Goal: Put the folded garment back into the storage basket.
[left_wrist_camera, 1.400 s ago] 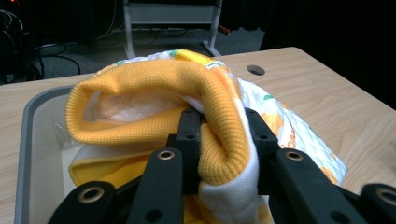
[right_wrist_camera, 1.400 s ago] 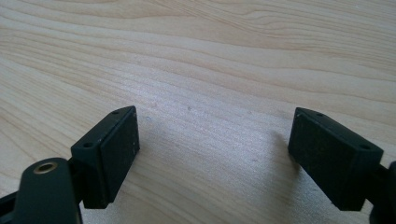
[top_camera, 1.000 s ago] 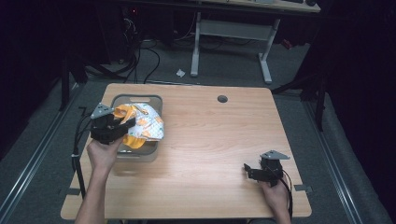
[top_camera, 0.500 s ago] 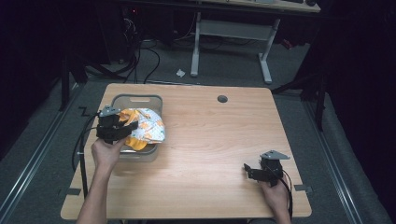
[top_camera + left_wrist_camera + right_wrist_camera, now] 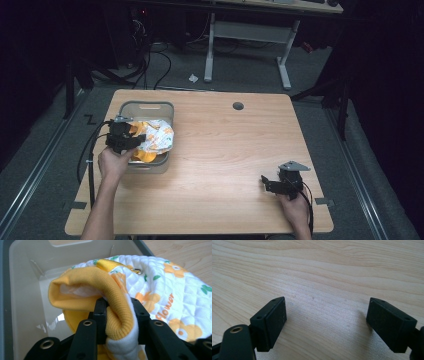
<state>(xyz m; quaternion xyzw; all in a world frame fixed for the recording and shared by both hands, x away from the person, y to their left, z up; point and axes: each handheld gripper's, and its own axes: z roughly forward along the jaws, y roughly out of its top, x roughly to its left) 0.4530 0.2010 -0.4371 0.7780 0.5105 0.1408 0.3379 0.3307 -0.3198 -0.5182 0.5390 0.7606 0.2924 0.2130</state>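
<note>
Left gripper (image 5: 117,315) fingers pinched yellow ribbed cuff of white quilted flower-print garment (image 5: 162,292) over grey plastic bin (image 5: 147,107). Right gripper (image 5: 327,322) fingers spread wide, low over wooden worktop (image 5: 225,150).

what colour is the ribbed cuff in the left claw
Yellow-orange ribbed knit cuff, clearest in the left gripper view.

Garment (image 5: 156,139) in bin (image 5: 146,106) at table's (image 5: 220,145) left; right tool (image 5: 270,184) near front right corner
</note>
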